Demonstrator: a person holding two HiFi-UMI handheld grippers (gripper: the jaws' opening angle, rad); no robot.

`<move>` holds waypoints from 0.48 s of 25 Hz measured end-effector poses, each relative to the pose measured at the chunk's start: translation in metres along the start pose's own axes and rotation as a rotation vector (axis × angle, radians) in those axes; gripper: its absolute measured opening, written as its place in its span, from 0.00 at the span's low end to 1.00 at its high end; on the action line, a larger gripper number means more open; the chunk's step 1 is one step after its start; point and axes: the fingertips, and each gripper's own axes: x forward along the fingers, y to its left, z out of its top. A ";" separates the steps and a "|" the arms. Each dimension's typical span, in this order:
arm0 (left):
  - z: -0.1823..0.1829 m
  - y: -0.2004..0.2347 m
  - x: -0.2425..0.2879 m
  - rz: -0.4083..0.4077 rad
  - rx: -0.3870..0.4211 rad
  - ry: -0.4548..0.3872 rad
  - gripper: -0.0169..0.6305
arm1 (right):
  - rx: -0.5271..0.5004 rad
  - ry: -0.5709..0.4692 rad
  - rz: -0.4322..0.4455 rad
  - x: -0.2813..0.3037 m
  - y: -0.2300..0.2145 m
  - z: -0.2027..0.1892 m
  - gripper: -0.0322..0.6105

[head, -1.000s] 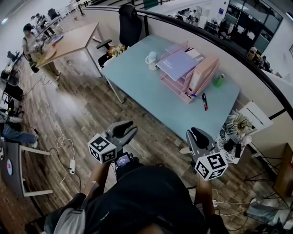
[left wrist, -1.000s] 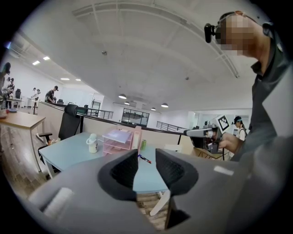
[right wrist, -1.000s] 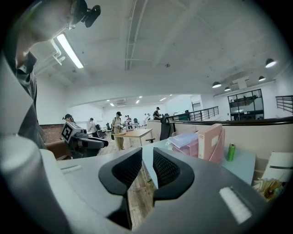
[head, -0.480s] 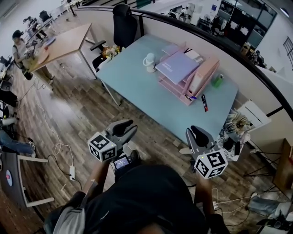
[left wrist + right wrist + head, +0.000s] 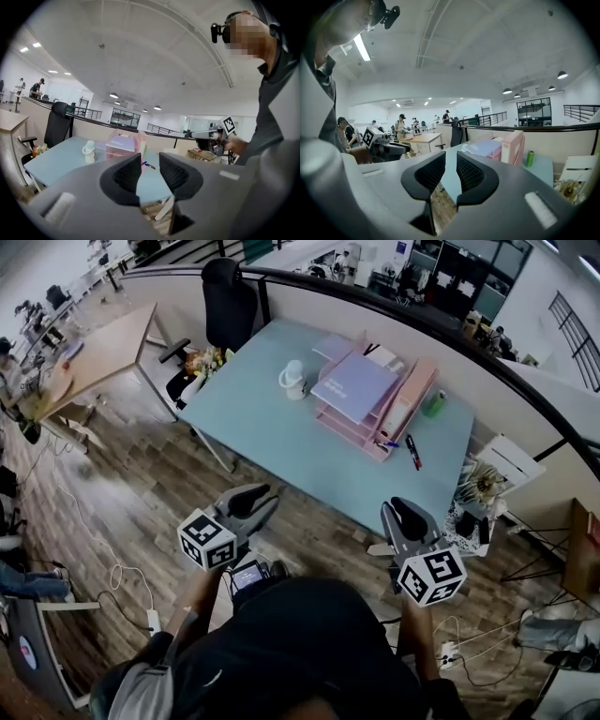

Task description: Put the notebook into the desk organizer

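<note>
Lavender notebook (image 5: 354,387) lying flat atop the pink desk organizer (image 5: 405,407), covering its top tray, on the pale blue table (image 5: 281,442), well apart from both grippers. Hands mostly hidden behind marker cubes and a dark torso. Held near level, pointing toward the table: left gripper (image 5: 246,503) and right gripper (image 5: 409,519), each closed with nothing between the pads. Two grippers, one notebook, one white mug (image 5: 293,379), one green bottle (image 5: 433,403).

One notebook (image 5: 354,387), one organizer (image 5: 415,401), one mug (image 5: 292,379), one bottle (image 5: 433,403)

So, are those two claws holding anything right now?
No. The left gripper and right gripper are both shut with nothing between their jaws.
</note>
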 end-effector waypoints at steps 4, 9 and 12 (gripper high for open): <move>0.004 0.021 0.000 -0.046 0.005 0.004 0.23 | 0.005 -0.001 -0.053 0.012 0.007 0.003 0.14; 0.008 0.047 0.000 -0.095 0.011 0.009 0.23 | 0.013 -0.004 -0.106 0.029 0.018 0.006 0.14; 0.008 0.060 -0.001 -0.119 0.010 0.014 0.23 | 0.015 0.005 -0.128 0.038 0.024 0.005 0.14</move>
